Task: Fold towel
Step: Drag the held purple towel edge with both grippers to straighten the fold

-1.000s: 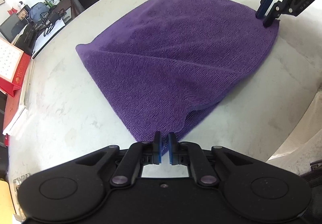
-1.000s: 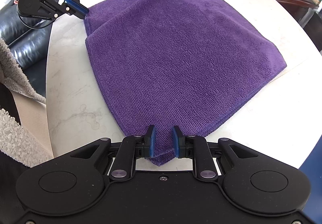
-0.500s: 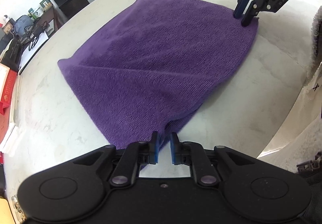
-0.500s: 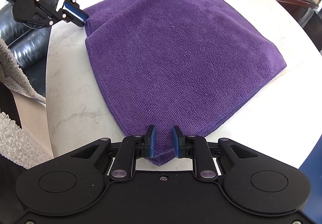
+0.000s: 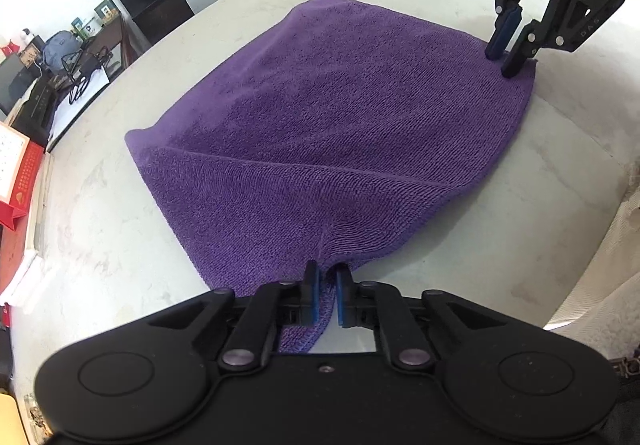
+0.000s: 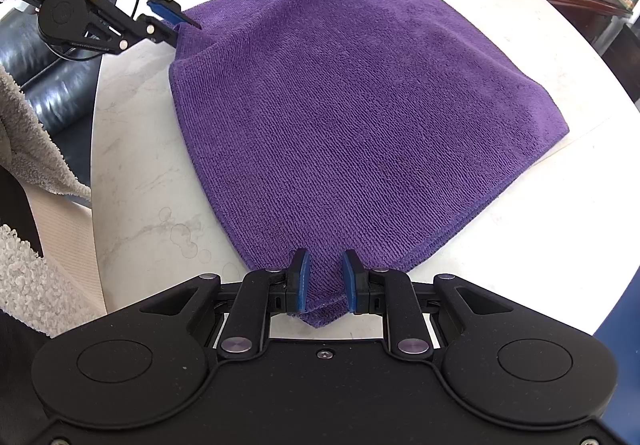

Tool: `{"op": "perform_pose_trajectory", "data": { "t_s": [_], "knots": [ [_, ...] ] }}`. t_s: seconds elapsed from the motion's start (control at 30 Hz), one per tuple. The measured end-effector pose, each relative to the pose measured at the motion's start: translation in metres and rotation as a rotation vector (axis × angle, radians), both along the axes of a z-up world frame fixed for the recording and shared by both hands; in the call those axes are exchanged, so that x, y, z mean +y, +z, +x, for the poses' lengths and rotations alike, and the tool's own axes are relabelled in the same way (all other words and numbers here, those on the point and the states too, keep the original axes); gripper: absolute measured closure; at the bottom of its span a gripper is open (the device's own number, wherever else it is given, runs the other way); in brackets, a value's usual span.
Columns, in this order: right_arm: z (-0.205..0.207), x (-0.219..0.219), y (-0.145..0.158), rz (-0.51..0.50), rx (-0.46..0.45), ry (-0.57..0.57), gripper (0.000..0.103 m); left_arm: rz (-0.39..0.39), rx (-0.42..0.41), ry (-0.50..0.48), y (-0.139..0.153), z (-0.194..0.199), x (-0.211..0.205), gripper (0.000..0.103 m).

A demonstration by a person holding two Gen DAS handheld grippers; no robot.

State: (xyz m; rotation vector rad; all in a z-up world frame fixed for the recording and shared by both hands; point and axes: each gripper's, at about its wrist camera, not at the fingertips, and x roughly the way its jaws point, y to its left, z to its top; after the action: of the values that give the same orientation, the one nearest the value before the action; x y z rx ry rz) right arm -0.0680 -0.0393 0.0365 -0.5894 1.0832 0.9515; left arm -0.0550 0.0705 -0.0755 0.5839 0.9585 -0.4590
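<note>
On the white marble table [image 6: 136,181], a folded purple towel [image 6: 360,105] lies flat. The left gripper [image 5: 328,291] pinches one near corner, which bunches between its blue pads. The right gripper [image 6: 325,281] straddles the other near corner, jaws slightly apart; whether they actually clamp the cloth, I cannot tell.

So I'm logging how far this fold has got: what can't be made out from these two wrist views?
- How many layers the purple terry towel has: both views show only its top face.
- Whether the right gripper pinches the corner: its blue pads stand apart around it.
- The white marble table beneath the towel: covered.
- The person's hands: hidden behind the black gripper bodies.
- The left gripper is shut on its corner.
</note>
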Motion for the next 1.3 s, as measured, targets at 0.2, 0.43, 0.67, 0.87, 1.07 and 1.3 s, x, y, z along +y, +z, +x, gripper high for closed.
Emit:
{"op": "perform_pose_trajectory", "data": {
  "t_s": [0.2,0.43,0.67,0.87,1.07,1.3],
  "knots": [
    [0.001,0.000,0.000,0.000,0.001,0.006,0.085,-0.011,0.004,0.014,0.007,-0.002,0.003,0.094],
    [0.003,0.000,0.001,-0.002,0.003,0.012,0.085,0.026,-0.004,0.004,-0.006,0.005,-0.004,0.094],
    [0.003,-0.001,0.001,0.001,0.002,0.008,0.085,0.060,-0.040,0.045,-0.003,0.004,0.005,0.100],
    [0.002,-0.002,0.001,0.005,0.001,0.008,0.085,0.110,-0.007,0.073,0.002,-0.009,0.014,0.101],
    [0.003,-0.004,-0.001,0.012,0.002,0.009,0.085,0.156,0.015,0.069,-0.010,-0.021,0.010,0.101],
    [0.006,-0.006,-0.001,0.011,0.003,0.005,0.085,0.165,0.039,0.081,-0.008,-0.027,0.015,0.099]
  ]
}}
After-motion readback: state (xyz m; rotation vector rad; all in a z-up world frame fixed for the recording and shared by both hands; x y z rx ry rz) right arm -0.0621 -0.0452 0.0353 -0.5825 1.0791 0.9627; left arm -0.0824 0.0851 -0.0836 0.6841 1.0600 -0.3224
